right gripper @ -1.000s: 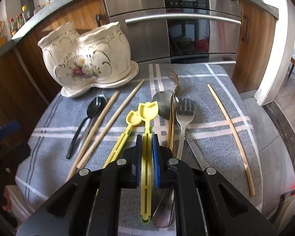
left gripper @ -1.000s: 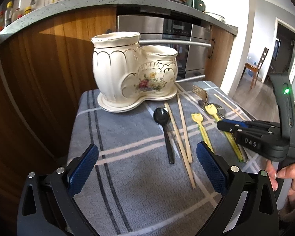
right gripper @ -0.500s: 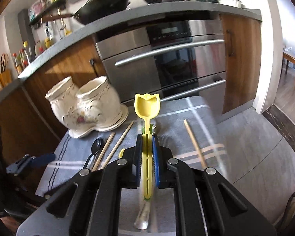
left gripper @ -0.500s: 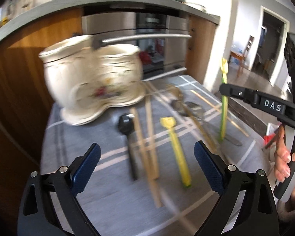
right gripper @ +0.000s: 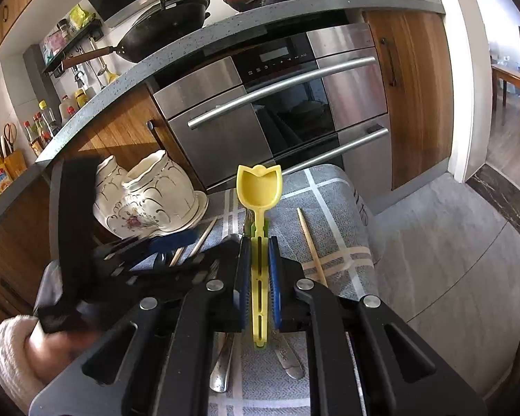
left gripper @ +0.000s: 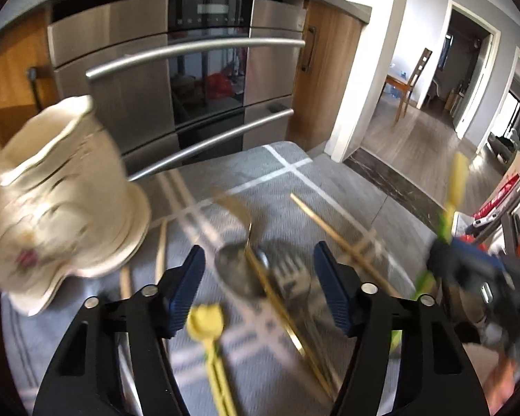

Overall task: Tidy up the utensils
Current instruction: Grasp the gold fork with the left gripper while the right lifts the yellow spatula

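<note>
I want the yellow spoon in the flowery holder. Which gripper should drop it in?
The right gripper: it already clamps the yellow spoon, lifted off the cloth. The left gripper, jaws just closing, holds nothing.

My right gripper [right gripper: 257, 274], matt black plastic w/ ribbed blue pads, pinches a smooth yellow plastic spoon [right gripper: 259, 190]. At 10 o'clock: glossy glazed ceramic holder [right gripper: 149, 197]. Cloth [right gripper: 332, 208] is woven grey fabric; oven [right gripper: 277, 104] is brushed steel.

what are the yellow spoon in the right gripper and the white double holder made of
Yellow spoon: looks like moulded plastic, matte and evenly coloured, with slots cut through the handle. White holder: probably glazed ceramic, glossy cream with gold trim lines and a painted flower.
</note>
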`<control>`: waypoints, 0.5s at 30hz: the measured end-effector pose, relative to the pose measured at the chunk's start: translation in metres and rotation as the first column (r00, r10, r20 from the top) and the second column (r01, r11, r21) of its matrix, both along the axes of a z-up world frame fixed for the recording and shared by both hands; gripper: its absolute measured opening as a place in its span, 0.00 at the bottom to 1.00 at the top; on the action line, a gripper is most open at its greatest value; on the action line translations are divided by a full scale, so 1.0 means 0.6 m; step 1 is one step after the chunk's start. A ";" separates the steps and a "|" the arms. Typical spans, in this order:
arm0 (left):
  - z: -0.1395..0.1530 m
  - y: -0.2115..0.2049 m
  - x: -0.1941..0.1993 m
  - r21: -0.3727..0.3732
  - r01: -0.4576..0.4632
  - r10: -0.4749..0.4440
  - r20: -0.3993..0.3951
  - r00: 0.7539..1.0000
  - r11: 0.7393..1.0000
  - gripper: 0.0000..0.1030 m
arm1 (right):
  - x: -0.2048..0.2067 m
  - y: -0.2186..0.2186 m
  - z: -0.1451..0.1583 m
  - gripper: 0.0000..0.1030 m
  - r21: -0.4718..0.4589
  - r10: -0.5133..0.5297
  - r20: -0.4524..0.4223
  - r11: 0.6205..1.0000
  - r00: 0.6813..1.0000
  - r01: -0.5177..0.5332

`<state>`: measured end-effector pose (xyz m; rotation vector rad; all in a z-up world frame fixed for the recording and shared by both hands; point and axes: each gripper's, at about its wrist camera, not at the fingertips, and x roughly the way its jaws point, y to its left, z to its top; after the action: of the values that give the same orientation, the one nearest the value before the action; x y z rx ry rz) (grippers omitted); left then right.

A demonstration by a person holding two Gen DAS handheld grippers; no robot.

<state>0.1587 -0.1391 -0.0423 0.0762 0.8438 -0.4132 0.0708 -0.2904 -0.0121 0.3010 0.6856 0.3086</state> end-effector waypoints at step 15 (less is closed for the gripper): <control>-0.047 -0.029 0.101 0.062 -0.007 0.016 -0.145 0.989 0.998 0.09 | -0.003 -0.004 -0.006 0.09 0.004 0.022 -0.012 1.000 1.000 -0.022</control>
<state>0.2193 -0.1565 -0.0708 0.0984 1.0005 -0.3850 0.0693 -0.2928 -0.0157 0.2991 0.7010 0.3295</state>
